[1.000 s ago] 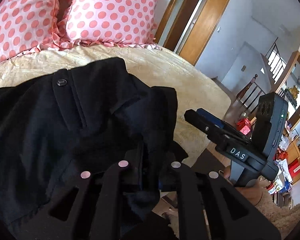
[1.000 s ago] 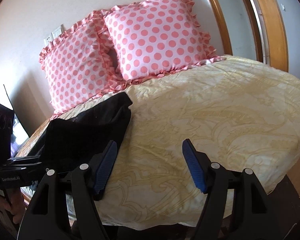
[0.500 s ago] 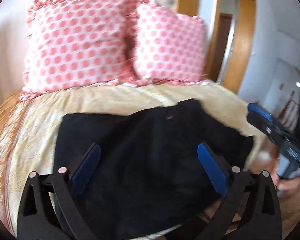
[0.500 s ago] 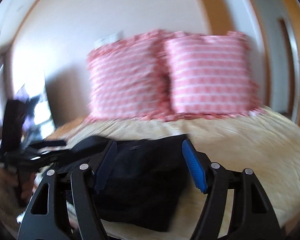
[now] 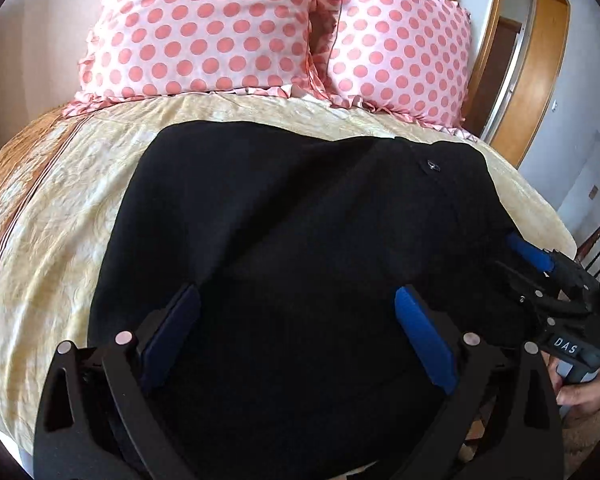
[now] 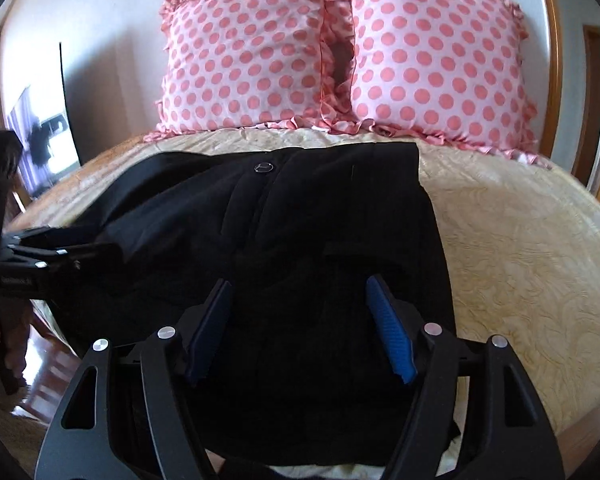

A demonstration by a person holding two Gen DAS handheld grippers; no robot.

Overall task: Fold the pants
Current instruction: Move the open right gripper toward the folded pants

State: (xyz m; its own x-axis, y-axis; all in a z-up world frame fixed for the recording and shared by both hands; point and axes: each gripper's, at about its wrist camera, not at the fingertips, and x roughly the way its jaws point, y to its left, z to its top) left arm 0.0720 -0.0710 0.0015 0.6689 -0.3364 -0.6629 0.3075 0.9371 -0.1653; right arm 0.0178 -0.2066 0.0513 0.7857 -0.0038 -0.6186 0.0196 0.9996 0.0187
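1. The black fabric pants (image 6: 300, 220) lie on the bed straight ahead of both tools, waistband and button toward the pillows.
2. My left gripper (image 5: 296, 332) and right gripper (image 6: 300, 328) hover over them, jaws apart, holding nothing.
3. Beneath is a cream patterned bedspread (image 6: 520, 240), two pink polka-dot pillows (image 6: 340, 48), and a wooden doorframe (image 5: 540, 60).

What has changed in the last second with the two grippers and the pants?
The left gripper let go of the pants: a second ago it was shut on the black cloth, now its jaws are open above it. The right gripper swung left from over the bare bedspread to over the pants. It stayed open. The pants stayed on the bed, the two pillows behind them.
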